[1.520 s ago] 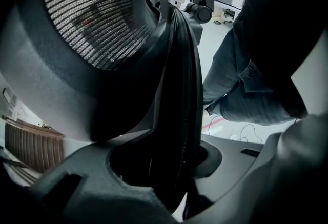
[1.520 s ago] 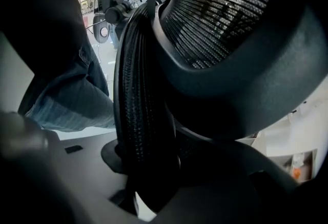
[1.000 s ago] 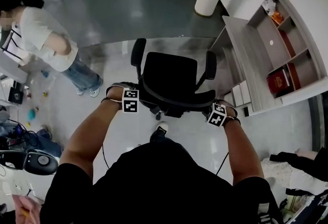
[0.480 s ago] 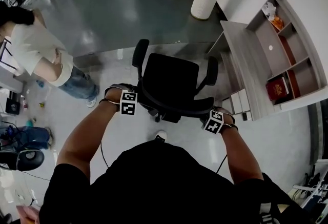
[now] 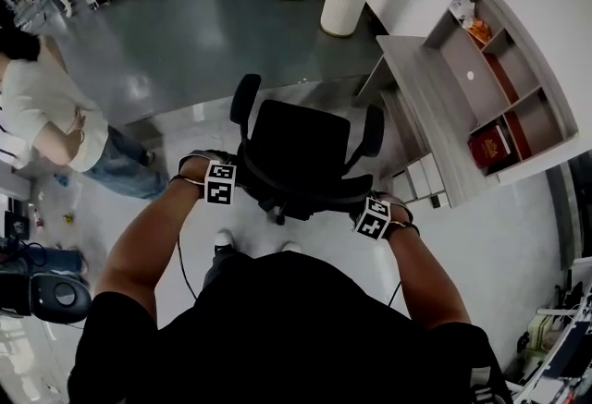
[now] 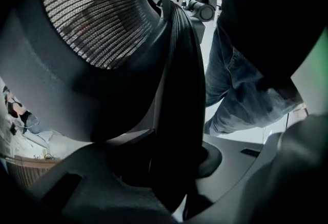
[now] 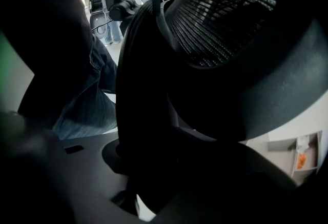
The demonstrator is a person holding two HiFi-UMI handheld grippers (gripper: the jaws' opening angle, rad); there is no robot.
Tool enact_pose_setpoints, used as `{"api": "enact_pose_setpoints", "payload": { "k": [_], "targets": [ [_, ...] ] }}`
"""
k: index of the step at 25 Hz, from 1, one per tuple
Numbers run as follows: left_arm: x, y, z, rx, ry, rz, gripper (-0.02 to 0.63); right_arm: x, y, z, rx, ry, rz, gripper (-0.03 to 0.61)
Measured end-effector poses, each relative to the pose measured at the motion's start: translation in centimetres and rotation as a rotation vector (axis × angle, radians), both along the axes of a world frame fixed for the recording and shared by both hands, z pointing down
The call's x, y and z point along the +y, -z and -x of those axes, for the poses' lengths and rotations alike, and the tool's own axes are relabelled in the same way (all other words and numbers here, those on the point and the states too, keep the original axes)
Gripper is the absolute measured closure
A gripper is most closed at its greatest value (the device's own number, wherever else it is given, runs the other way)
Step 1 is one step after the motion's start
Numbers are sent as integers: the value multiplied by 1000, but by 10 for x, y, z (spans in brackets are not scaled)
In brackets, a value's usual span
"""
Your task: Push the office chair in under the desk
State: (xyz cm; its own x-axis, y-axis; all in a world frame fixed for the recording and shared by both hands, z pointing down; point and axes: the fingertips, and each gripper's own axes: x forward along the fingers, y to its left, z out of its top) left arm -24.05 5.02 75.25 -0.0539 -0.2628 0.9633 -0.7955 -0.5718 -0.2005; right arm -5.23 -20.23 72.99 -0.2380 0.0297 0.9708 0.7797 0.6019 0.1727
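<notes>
Head view: chair [image 5: 301, 145] on open floor, near desk [image 5: 418, 106] but not yet under it. Left gripper [image 5: 218, 184] and right gripper [image 5: 372, 218] sit at either end of backrest [image 5: 305, 193].
Left gripper view: jaws clamped on backrest edge.
Right gripper view: jaws likewise clamped on backrest edge.
Judgement: hold secured; most of the push remains.

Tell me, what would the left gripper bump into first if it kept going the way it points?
The office chair. The left gripper points steeply down with the chair's black backrest edge clamped between its jaws, so it would probably just push deeper onto that edge at once.
</notes>
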Motion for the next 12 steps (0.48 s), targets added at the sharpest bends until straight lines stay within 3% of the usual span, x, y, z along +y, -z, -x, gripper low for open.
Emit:
{"api": "enact_pose_setpoints", "payload": {
  "k": [12],
  "targets": [
    [21,4,46,8,-150,8,476,51,0,12,-1,-151,9,413]
  ]
}}
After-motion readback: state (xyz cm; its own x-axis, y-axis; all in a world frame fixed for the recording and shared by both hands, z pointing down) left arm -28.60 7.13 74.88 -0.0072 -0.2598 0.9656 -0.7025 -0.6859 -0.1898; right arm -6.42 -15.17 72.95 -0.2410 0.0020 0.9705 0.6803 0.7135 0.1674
